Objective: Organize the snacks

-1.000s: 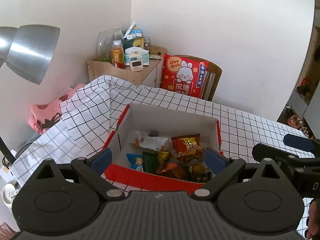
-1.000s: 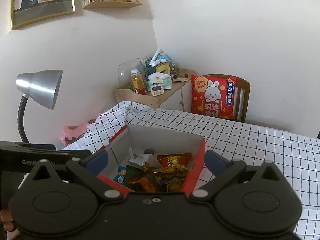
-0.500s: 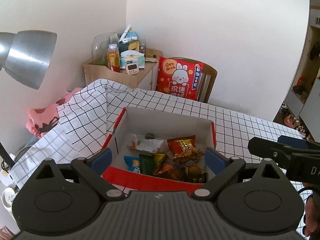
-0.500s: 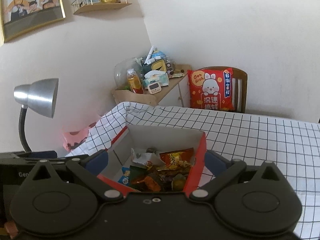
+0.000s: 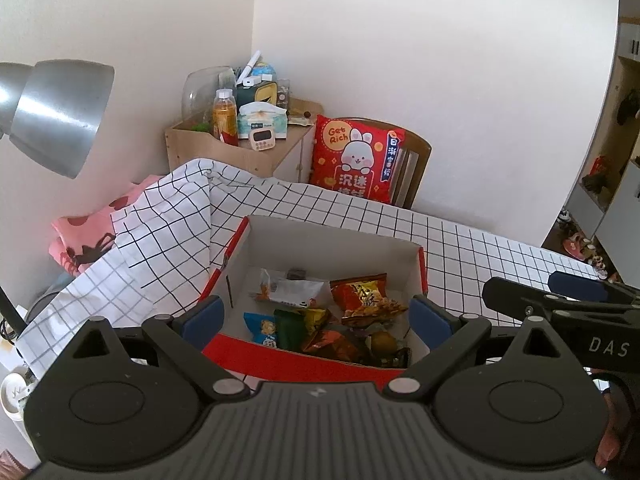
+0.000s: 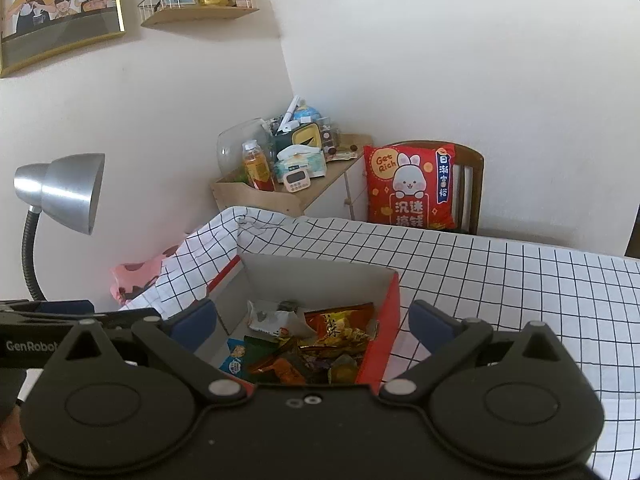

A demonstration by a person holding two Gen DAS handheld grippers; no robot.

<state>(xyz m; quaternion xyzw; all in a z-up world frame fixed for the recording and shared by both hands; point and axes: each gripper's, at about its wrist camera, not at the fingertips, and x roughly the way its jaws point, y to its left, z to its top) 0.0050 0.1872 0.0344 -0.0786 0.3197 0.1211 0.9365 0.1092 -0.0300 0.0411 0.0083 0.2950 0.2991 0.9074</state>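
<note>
A red cardboard box [image 5: 328, 240] with a white inside sits on the checked tablecloth; it also shows in the right wrist view [image 6: 316, 276]. In it lie several snack packets: an orange bag [image 5: 366, 294], a white packet [image 5: 290, 290], a blue packet [image 5: 260, 328] and dark green and brown ones. My left gripper [image 5: 318, 316] is open and empty, held above the box's near wall. My right gripper [image 6: 312, 320] is open and empty, above the box's near right corner. Each gripper shows at the edge of the other's view.
A silver desk lamp [image 6: 60, 192] stands at the left. Behind the table are a wooden cabinet [image 5: 236, 152] with a bottle, tissues and a timer, and a chair with a red rabbit cushion [image 5: 356, 160]. Checked tablecloth [image 6: 520, 280] stretches to the right.
Both grippers have drifted slightly over the box and stayed open. The right gripper's view tilted and moved back a little. The snacks have not moved.
</note>
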